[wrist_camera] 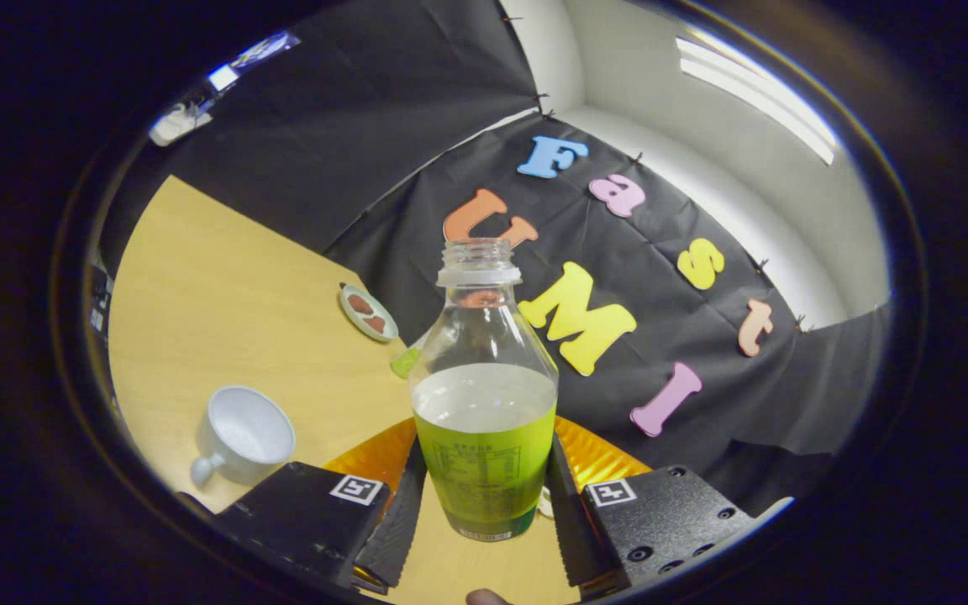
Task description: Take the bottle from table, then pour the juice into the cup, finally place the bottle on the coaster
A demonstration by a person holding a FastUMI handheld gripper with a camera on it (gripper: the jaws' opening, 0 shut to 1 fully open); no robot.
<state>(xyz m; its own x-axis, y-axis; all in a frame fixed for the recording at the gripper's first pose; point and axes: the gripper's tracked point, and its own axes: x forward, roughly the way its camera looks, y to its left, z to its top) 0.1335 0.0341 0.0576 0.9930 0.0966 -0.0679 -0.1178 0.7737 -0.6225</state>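
Note:
A clear plastic bottle with no cap, about half full of green juice, stands upright between my two fingers. My gripper is shut on its lower body, both fingers pressing its sides. A white cup with a handle sits on the wooden table, off to the left of the fingers. Beyond the bottle, further out on the table, lies a small round coaster with a reddish pattern. A small green cap-like piece lies just behind the bottle's left shoulder.
An orange ribbed disc lies on the table under and behind the bottle. The booth's black cloth wall closes off the far side and the right. A fingertip shows below the bottle.

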